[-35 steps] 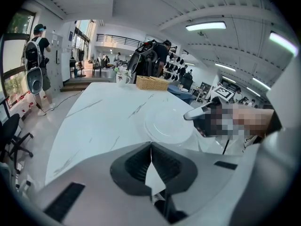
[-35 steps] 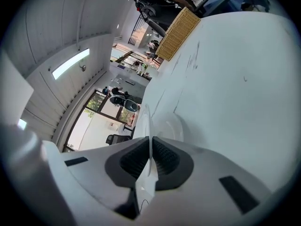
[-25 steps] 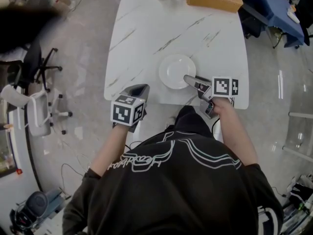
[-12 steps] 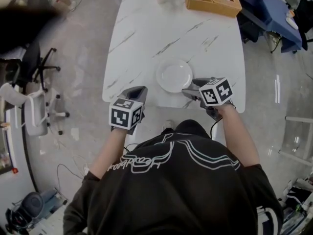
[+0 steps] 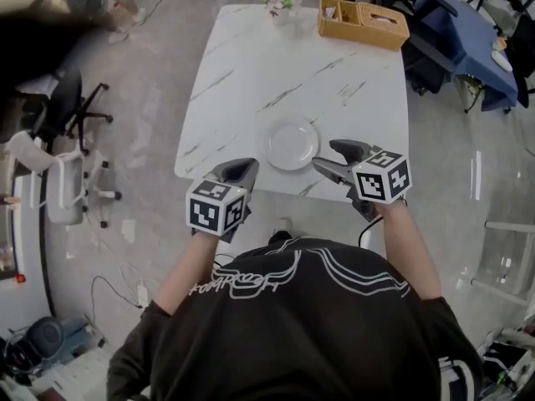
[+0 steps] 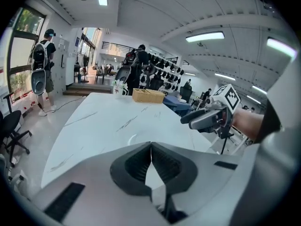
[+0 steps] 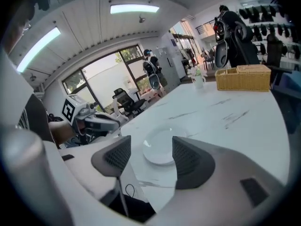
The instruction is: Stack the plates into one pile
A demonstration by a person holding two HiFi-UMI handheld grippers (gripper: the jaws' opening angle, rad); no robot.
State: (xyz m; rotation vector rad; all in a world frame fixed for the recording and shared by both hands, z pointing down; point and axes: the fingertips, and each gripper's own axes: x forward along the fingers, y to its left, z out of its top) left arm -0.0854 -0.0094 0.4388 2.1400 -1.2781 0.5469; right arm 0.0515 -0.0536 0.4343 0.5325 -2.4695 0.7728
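Observation:
A white plate (image 5: 289,144) lies near the front edge of the white marble table (image 5: 251,73); I cannot tell whether more plates lie under it. My left gripper (image 5: 242,167) hovers at the table's front edge, left of the plate, with its jaws shut and empty (image 6: 150,146). Only the plate's rim (image 6: 131,138) shows above them. My right gripper (image 5: 333,157) hangs right of the plate, open. Its jaws have just been opening, and nothing is between them (image 7: 149,149). The plate (image 7: 160,147) shows beyond them on the table.
A wicker basket (image 5: 362,19) and a small flower vase (image 5: 278,2) stand at the table's far edge. Office chairs (image 5: 63,190) stand on the floor to the left, a blue table (image 5: 468,23) at the far right. People stand far off (image 6: 44,69).
The right gripper has let go of the plate's edge, rolled, opened wide and lifted back. The left gripper has risen a little too. The plate stays on the table.

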